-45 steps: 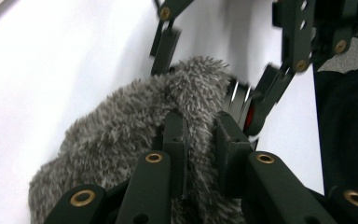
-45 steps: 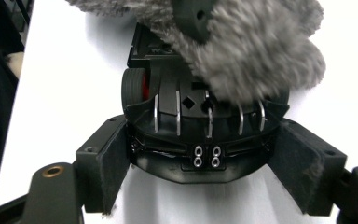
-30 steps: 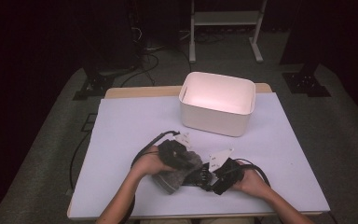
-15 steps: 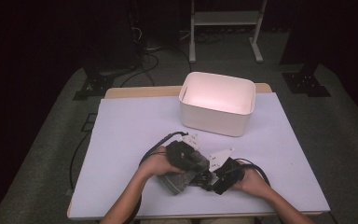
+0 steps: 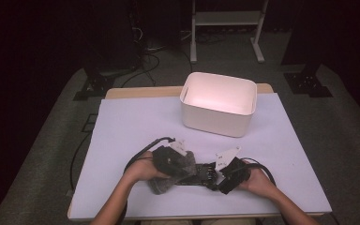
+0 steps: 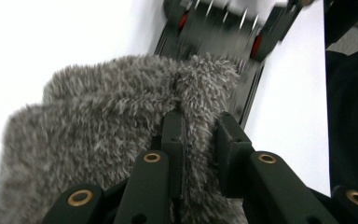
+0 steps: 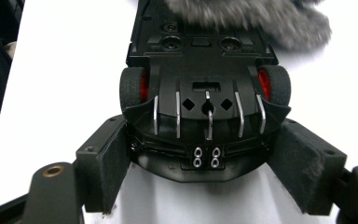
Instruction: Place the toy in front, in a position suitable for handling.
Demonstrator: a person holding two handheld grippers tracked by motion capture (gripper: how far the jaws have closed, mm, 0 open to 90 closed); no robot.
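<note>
Left hand-held gripper (image 5: 180,161) has shifted right w/ grey cloth (image 6: 98,126) pinched, wiping toy car (image 7: 205,93); right hand-held gripper (image 7: 205,175) clamps car's end. Next: prob. steady hold, more strokes.

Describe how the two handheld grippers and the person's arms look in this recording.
Both the left gripper and the right gripper are black, each topped by a grey three-cornered plate and trailing a black cable. Up close, the jaws are angular black bars with brass-coloured rivets; the right gripper's fingers carry dark felt-like pads. The forearms are bare, with no sleeves in sight.
</note>
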